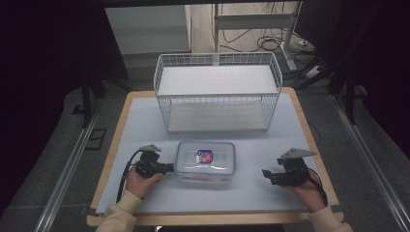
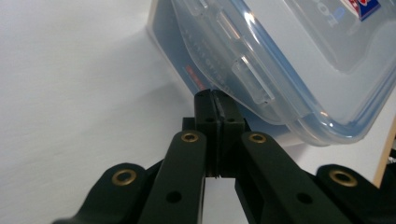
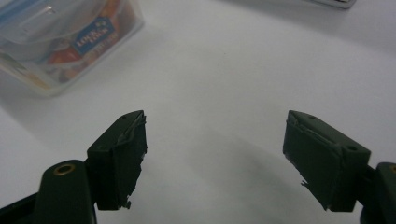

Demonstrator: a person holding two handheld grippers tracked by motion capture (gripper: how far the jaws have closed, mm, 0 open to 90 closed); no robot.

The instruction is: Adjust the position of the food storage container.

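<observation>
The clear plastic food box (image 1: 205, 161) with a blue-edged snap lid lies flat on the white tabletop (image 1: 251, 193), near the front and about in the middle. A small red and blue sticker (image 1: 204, 156) sits on top of its lid. Some orange and red things show through the clear wall in the right gripper view, but I cannot tell what they are.

The left gripper (image 1: 168, 168) is at the left end of the box. A hand (image 1: 140, 182) in a cream sleeve holds it. In the left gripper view its two black jaws are pressed tight together, with no gap between them. Their tips sit right under the edge of the lid, against the side of the box. I cannot tell if a thin bit of the lid is pinched in there.

The right gripper (image 1: 267, 175) rests to the right of the box, well apart from it. Its jaws stand wide, and there is only bare white tabletop between them. The other hand (image 1: 304, 192) holds it low over the tabletop.

Behind the box stands a white wire basket (image 1: 217, 104) with a flat white shelf inside. The basket sits near the far edge of the tabletop and does not touch the box.
</observation>
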